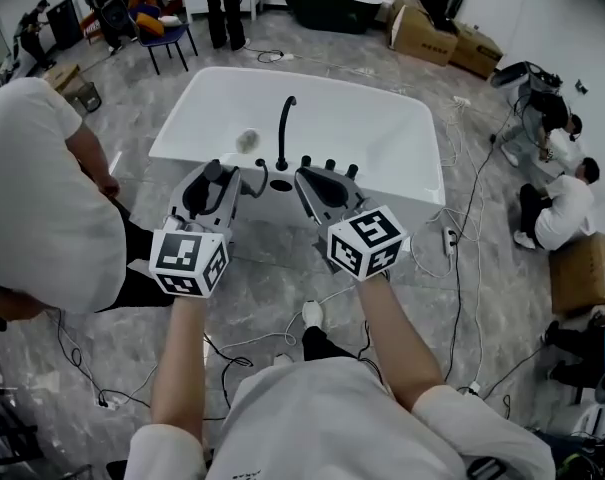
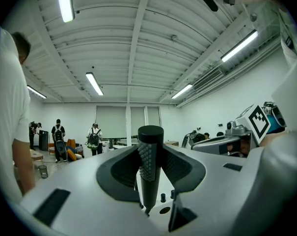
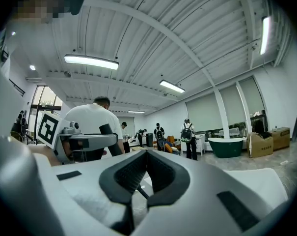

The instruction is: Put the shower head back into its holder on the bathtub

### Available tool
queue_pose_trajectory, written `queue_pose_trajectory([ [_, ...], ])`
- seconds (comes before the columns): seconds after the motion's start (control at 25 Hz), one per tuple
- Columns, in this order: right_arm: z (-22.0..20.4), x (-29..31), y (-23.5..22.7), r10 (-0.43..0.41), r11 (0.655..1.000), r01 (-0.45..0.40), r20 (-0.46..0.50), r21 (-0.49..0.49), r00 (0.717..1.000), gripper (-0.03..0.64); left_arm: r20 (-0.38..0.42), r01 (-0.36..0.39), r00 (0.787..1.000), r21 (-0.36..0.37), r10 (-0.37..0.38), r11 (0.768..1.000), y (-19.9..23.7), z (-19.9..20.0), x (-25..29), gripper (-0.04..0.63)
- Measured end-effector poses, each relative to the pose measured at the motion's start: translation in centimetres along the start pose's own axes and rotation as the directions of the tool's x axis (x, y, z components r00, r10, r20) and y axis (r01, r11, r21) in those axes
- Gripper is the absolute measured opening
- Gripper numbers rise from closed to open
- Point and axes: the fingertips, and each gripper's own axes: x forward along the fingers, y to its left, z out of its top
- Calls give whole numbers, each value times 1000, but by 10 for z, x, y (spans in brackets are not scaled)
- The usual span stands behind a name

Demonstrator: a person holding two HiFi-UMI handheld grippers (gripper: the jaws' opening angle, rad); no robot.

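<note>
Floor (image 1: pixel 282 278) of grey marble surrounds the white bathtub (image 1: pixel 372 138) at frame centre, and the shower head (image 2: pixel 149 166) (black, ribbed) stands upright at lower centre of the left gripper view, its top toward the ceiling, clamped by the left gripper (image 1: pixel 220 173), while the right gripper (image 3: pixel 147 154) is closed and empty.

Big open lab hall with bathtubs set up as test rigs.
Around me: a white bathtub (image 1: pixel 302 75) standing loose on a grey stone-look floor (image 1: pixel 282 288), a dark tub (image 1: pixel 330 6) further back, cardboard boxes (image 1: pixel 422 33), cables (image 1: pixel 460 268) strewn about, tube lights (image 2: pixel 65 1) on a bare ribbed ceiling (image 2: pixel 138 43), people (image 1: pixel 562 203) sitting at work on the floor.
</note>
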Motion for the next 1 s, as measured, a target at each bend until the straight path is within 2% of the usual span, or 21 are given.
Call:
queue_pose_trajectory([
  [0.28,-1,38,-53,35,999,-34,-9,5,999,17,-16,-19,1000,4,19,1000,13,-1,60,140],
  [0.6,4,80,-111,102,995,-102,-14,17,995,17,-31,-75,997,-2,75,997,30,-4,125,140],
  [1.0,-3,114,-163,172,984,-171,-21,40,985,17,-47,-131,990,15,131,991,40,-9,185,140],
])
